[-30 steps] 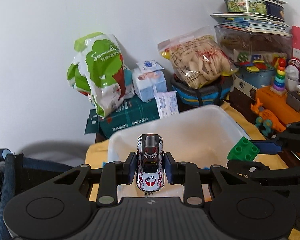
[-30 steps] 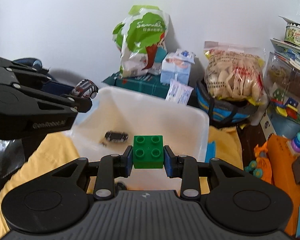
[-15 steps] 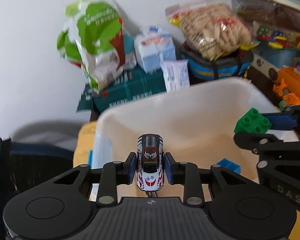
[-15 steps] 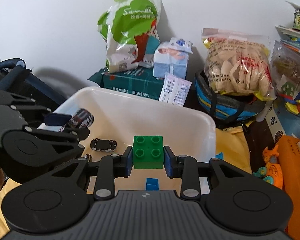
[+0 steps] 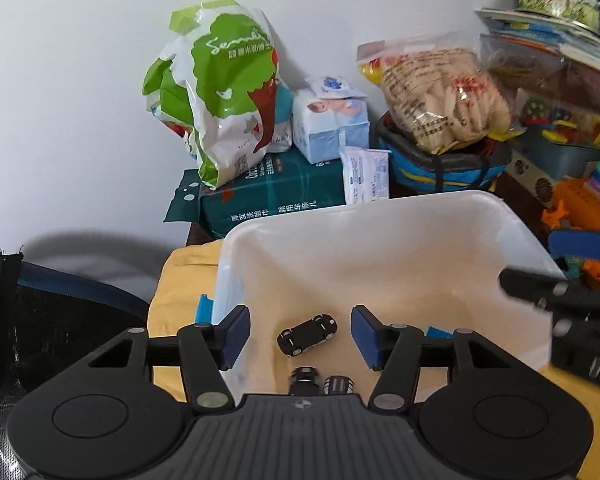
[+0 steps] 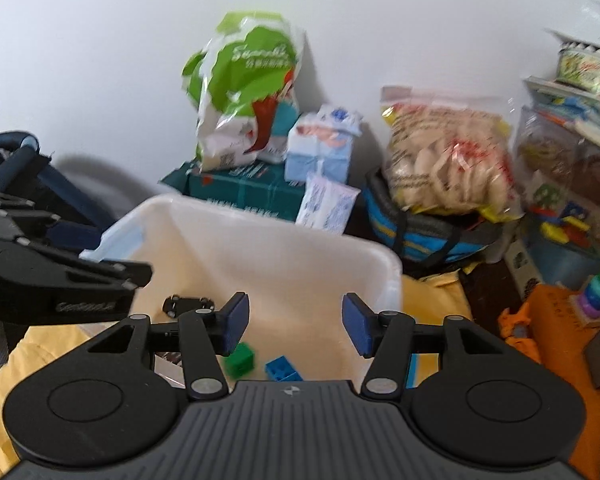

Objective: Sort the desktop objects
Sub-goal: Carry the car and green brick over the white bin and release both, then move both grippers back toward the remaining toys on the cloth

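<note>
- While both grippers hang over a white bin [image 5: 380, 216], the left gripper [image 5: 296, 338] has its blue fingers spread wide, holding nothing.
- Inside the bin, a black toy car [image 5: 307, 334] lies on the floor between those fingers.
- Spread wide too, the right gripper [image 6: 292, 326] is empty.
- Below it, a green block [image 6: 240, 358] and a blue block [image 6: 283, 369] rest side by side on the bin floor.

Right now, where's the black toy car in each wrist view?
Left wrist: black toy car lies on the bin floor, low centre, between the open left tongs.
Right wrist: black toy car sits lower left, just left of the open right tongs.
Shared landmark: white bin.
</note>
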`<state>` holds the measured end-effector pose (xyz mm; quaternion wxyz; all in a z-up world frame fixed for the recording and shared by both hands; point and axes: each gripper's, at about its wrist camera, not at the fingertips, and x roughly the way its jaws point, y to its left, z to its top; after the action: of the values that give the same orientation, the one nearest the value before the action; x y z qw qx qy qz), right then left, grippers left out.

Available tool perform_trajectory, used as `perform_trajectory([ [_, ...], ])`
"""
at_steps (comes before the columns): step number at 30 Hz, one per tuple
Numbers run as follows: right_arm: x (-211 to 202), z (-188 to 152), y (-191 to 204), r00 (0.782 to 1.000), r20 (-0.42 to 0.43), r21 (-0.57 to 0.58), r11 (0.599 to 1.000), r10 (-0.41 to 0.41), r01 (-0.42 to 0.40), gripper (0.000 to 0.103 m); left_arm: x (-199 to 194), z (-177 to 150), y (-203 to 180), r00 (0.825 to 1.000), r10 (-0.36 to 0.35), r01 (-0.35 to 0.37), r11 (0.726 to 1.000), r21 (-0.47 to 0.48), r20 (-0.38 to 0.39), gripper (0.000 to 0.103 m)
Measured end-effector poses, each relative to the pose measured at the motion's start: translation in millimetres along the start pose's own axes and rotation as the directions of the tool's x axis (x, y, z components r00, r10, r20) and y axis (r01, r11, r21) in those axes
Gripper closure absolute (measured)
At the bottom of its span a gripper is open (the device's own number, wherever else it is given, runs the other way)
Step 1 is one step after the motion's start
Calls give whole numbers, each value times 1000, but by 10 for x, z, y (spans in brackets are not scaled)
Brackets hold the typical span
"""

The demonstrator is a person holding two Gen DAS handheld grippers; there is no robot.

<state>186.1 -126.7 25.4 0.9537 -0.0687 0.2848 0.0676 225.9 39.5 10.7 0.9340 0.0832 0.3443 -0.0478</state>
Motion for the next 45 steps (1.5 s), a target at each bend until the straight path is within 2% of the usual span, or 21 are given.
perform_trajectory([
  [7, -241, 34, 91, 998, 45, 13, 999, -37, 37, 46, -207, -62, -91, 998, -56, 55, 997, 45, 34, 37],
  [13, -382, -69, 138, 998, 37, 23, 998, -57, 56, 44, -297, -159, -132, 995, -87, 85, 995, 42, 38, 37],
  [17, -452, -212, 116, 998, 10, 44, 997, -63, 63, 43, -390, -243, -130, 993, -118, 117, 993, 31, 33, 37],
  [28, -529, -602, 18, 995, -73, 63, 995, -71, 76, 41, -535, -596, -260, 990, -138, 138, 990, 34, -1, 37],
  [37, -600, -809, -93, 992, -103, 86, 993, -71, 80, 41, -551, -766, -425, 992, -123, 124, 991, 43, -33, 37],
  [45, -628, -969, -200, 991, -125, 101, 994, -37, 49, 41, -432, -978, -366, 993, -57, 57, 998, -6, -105, 37],
])
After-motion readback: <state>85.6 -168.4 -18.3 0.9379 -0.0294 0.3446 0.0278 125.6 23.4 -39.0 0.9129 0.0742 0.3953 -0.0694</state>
